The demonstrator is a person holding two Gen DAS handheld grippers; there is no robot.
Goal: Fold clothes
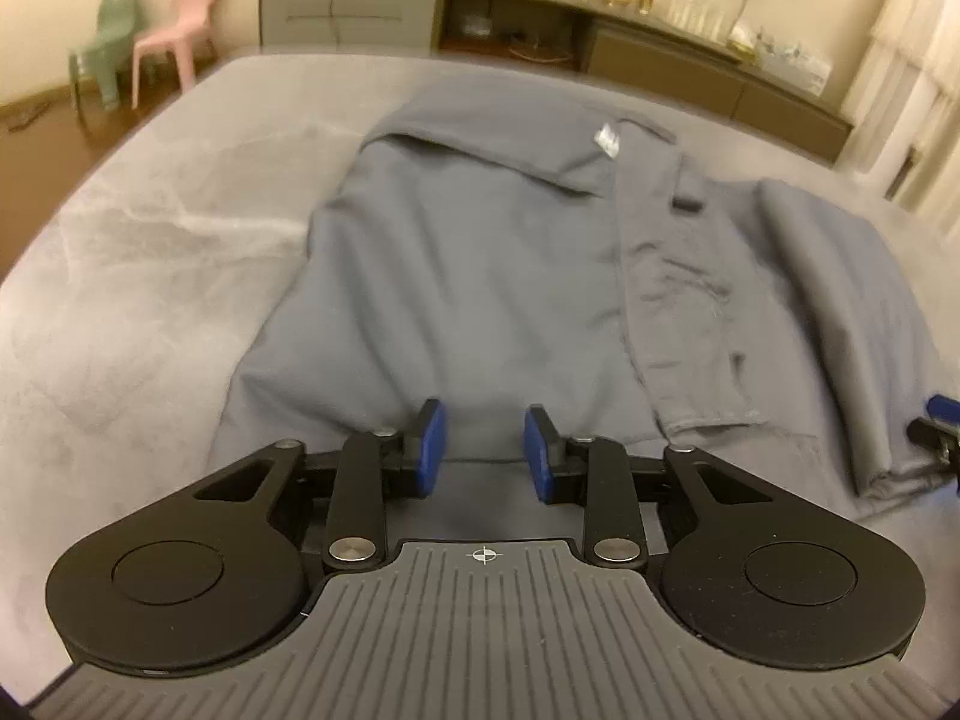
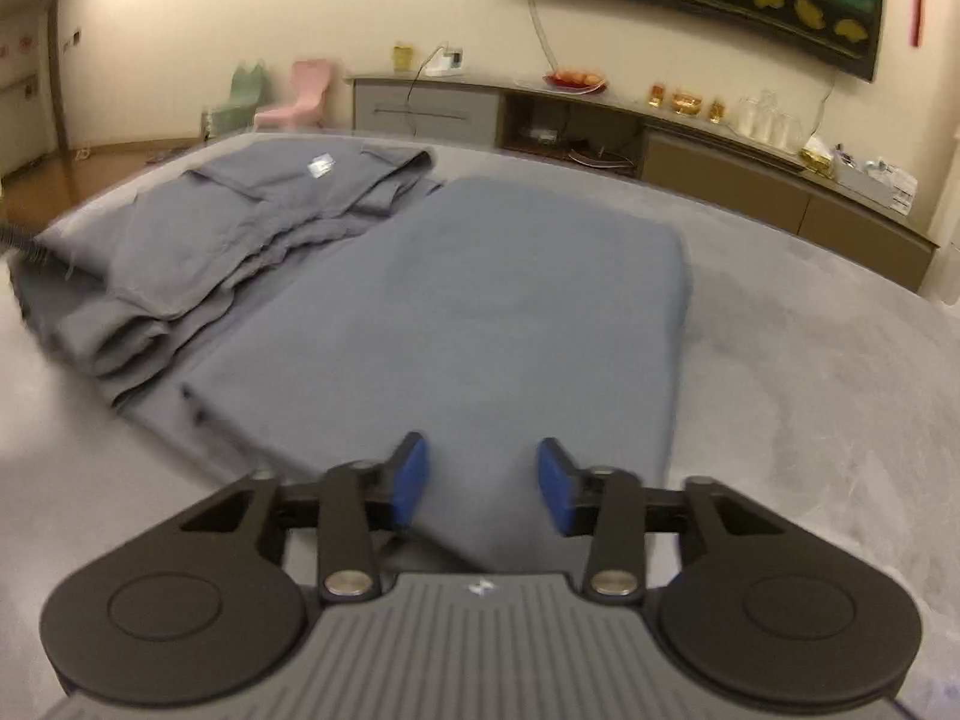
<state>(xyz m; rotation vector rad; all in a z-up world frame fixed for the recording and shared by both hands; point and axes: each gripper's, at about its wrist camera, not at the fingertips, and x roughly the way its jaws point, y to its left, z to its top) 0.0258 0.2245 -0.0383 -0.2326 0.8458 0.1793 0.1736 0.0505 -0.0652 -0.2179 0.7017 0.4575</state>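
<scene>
A grey garment (image 1: 468,276) with a small white label (image 1: 607,141) lies on the grey padded surface (image 1: 120,300). One side of it is folded over into a rumpled strip (image 1: 690,300). My left gripper (image 1: 485,450) stands open at the garment's near hem, its blue pads apart and pressing on nothing. In the right wrist view the garment shows as a flat panel (image 2: 480,324) with bunched folds (image 2: 210,252) to its left. My right gripper (image 2: 483,480) is open, and the panel's near corner lies low between its pads without being pinched. Its blue tip (image 1: 939,408) shows at the left wrist view's right edge.
A long low sideboard (image 1: 660,60) with glassware and a fruit dish runs along the far wall. A pink chair (image 1: 174,30) and a green chair (image 1: 102,60) stand on the floor at far left. Bare grey surface (image 2: 810,360) spreads right of the garment.
</scene>
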